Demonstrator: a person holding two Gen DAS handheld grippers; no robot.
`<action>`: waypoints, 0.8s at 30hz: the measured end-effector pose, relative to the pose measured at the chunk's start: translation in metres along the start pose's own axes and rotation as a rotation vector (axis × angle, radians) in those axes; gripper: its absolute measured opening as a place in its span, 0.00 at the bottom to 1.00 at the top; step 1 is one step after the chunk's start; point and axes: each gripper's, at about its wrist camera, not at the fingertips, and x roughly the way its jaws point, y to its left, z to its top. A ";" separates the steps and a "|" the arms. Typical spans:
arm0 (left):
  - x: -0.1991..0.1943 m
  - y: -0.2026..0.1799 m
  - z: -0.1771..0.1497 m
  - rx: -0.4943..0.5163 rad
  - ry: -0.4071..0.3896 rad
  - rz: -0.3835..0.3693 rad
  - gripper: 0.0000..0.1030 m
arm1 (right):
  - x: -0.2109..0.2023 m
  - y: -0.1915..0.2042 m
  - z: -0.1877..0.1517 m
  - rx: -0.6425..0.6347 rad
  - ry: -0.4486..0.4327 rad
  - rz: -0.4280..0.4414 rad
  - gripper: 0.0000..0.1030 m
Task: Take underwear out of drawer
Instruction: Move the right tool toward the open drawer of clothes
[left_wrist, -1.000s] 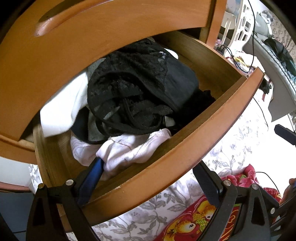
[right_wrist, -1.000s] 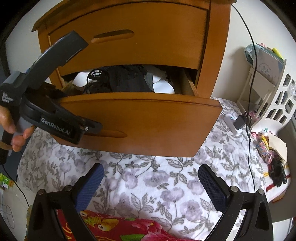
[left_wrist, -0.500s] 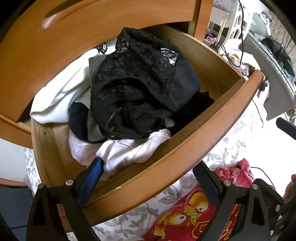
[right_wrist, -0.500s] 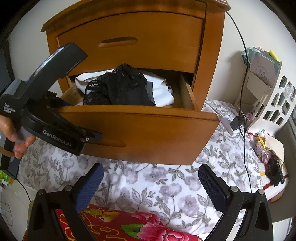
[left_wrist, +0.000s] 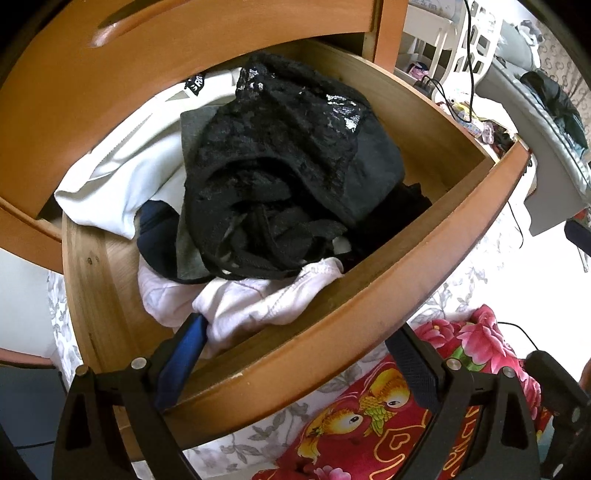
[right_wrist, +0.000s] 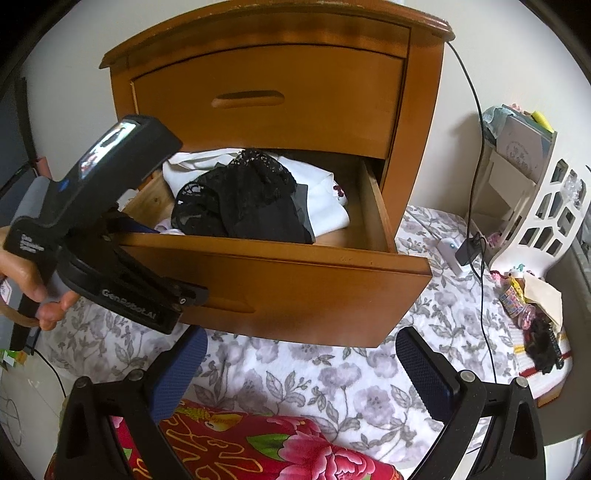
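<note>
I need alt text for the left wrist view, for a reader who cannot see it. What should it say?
An open wooden drawer holds a heap of clothes: black lace underwear on top, a white garment behind it, pale pink underwear at the front. The left tool is open, straddling the drawer's front panel, one finger inside touching the pink fabric.

**Honey wood, black lace, grey leaves**

The nightstand (right_wrist: 303, 110) is glowing orange-brown. In its drawer (left_wrist: 369, 317), black lace underwear (left_wrist: 280, 177) is lying over pale pink underwear (left_wrist: 258, 299) and a white garment (left_wrist: 125, 177). The bedsheet (right_wrist: 332, 376) is showing grey leaves on white; the blanket (right_wrist: 240, 450) is blazing red with pink flowers.
</note>
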 end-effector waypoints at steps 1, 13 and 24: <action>0.000 0.001 0.002 -0.003 0.000 0.003 0.94 | -0.001 0.000 0.000 -0.001 -0.001 -0.001 1.00; -0.004 0.016 0.011 -0.040 -0.022 -0.029 0.94 | 0.001 0.002 -0.005 -0.001 0.008 0.000 1.00; -0.052 0.015 0.007 -0.021 -0.116 0.017 0.94 | 0.009 0.000 -0.005 0.001 0.027 -0.001 1.00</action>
